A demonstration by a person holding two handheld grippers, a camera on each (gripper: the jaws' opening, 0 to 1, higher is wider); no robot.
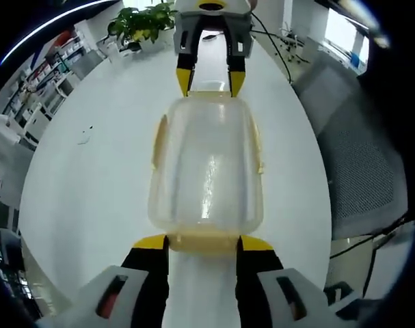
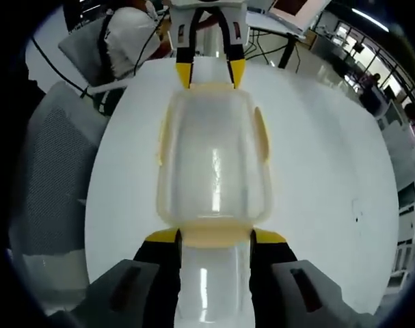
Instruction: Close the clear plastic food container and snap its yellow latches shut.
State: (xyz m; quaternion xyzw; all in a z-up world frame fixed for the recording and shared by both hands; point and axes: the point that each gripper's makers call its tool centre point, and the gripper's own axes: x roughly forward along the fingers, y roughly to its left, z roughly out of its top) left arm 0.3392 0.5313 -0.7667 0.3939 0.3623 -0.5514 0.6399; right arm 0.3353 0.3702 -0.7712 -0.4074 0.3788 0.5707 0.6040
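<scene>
Sitting mid white table [image 1: 77, 178], clear container [image 1: 206, 174], lid on. Left hand-held gripper [image 1: 203, 240] jaws apart, tips touching one end's yellow latch [image 1: 204, 240]; right hand-held gripper [image 2: 215, 236] same at opposite end. Neither grips it.

Clear lidded container [image 1: 206, 174] with yellow latches [image 1: 202, 240] sits flat on table.

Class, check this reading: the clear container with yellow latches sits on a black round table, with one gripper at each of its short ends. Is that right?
Not quite. The table is white, not black, as the left gripper view shows. The rest stands: the clear container with yellow latches sits on it, with the left gripper at one short end and the right gripper at the opposite one.
</scene>
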